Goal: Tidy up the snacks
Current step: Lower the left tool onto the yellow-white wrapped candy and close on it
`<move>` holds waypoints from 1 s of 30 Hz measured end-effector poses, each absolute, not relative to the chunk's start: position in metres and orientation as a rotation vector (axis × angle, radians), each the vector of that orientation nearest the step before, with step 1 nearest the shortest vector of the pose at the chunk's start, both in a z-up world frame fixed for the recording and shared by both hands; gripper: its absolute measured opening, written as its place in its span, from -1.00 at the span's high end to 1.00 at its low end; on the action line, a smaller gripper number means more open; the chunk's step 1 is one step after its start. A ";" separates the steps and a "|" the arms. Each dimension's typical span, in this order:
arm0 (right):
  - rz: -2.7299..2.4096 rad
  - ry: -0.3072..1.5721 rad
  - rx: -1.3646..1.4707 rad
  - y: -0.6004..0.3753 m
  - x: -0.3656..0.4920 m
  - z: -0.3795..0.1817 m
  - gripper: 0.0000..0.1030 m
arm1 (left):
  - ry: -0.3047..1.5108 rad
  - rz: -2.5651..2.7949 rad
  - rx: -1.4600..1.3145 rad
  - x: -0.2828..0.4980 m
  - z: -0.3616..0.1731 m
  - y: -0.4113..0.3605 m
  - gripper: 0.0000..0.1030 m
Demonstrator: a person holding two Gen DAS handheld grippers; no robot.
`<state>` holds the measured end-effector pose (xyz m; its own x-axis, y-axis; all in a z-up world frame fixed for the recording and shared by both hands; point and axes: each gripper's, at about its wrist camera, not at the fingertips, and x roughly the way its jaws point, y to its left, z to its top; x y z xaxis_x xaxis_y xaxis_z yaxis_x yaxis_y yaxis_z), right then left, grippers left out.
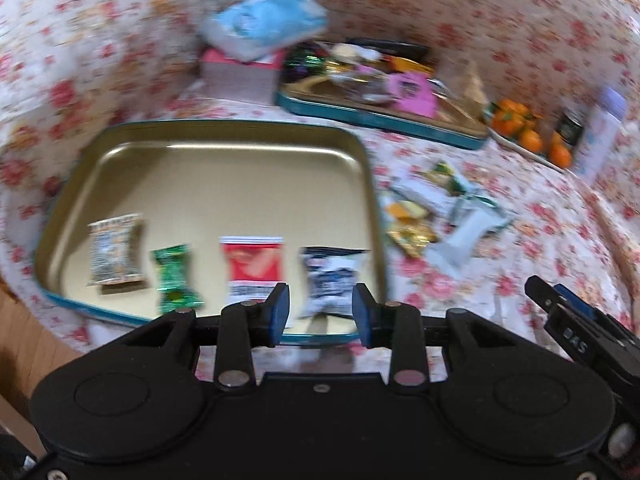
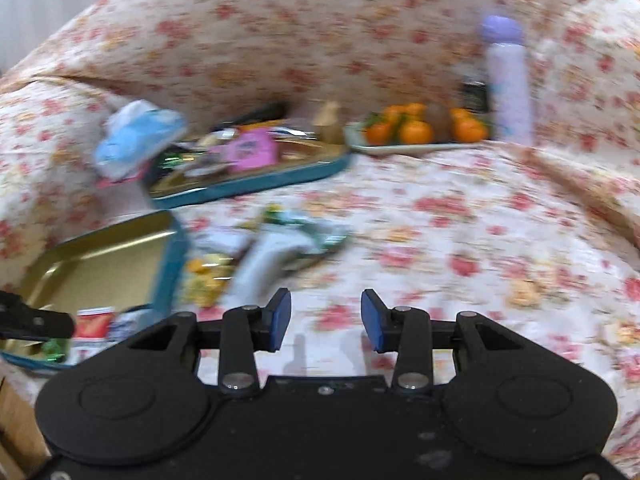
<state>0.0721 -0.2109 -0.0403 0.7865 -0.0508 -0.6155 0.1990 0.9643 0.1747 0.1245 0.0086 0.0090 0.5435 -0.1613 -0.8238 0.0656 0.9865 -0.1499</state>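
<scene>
Left gripper (image 1: 321, 310) sat nearest the lens, fingers spread and holding nothing, hovering over the near rim of the gold tin tray (image 1: 224, 140). Right gripper (image 2: 326, 320) likewise had its fingers spread and empty, above bare floral cloth (image 2: 460, 232) to the right of the tray.

Largest item, the floral cloth, covered the whole surface. On it lay the gold tin tray, with a row of four snacks along its near edge: speckled packet (image 1: 116, 254), green candy (image 1: 176, 278), red packet (image 1: 253, 266), dark blue-and-white packet (image 1: 332, 280). The last lay between the left fingertips as seen from that camera; contact could not be told.

A second, teal-rimmed tray (image 1: 384, 120) farther back held mixed wrappers. A loose pile of snacks (image 1: 440, 216) lay just right of the gold tray. Plate of oranges (image 2: 416, 128) and lilac bottle (image 2: 508, 80) stood at the back right; both views were motion-blurred.
</scene>
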 end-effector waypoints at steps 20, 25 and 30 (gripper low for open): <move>-0.136 0.667 0.176 -0.273 0.162 -0.045 0.08 | 0.970 -0.158 -0.115 0.227 0.005 -0.076 0.16; 0.015 0.685 0.208 -0.232 0.179 -0.028 0.04 | 0.979 -0.174 -0.072 0.244 0.000 -0.084 0.16; 0.028 0.692 0.104 -0.193 0.184 -0.037 0.02 | 1.020 -0.180 -0.030 0.252 -0.011 -0.089 0.16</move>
<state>0.1836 -0.1930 -0.0370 0.7696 0.0604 -0.6356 0.0089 0.9944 0.1053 0.2521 -0.0889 -0.0112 0.5096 -0.1636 -0.8447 0.1356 0.9848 -0.1089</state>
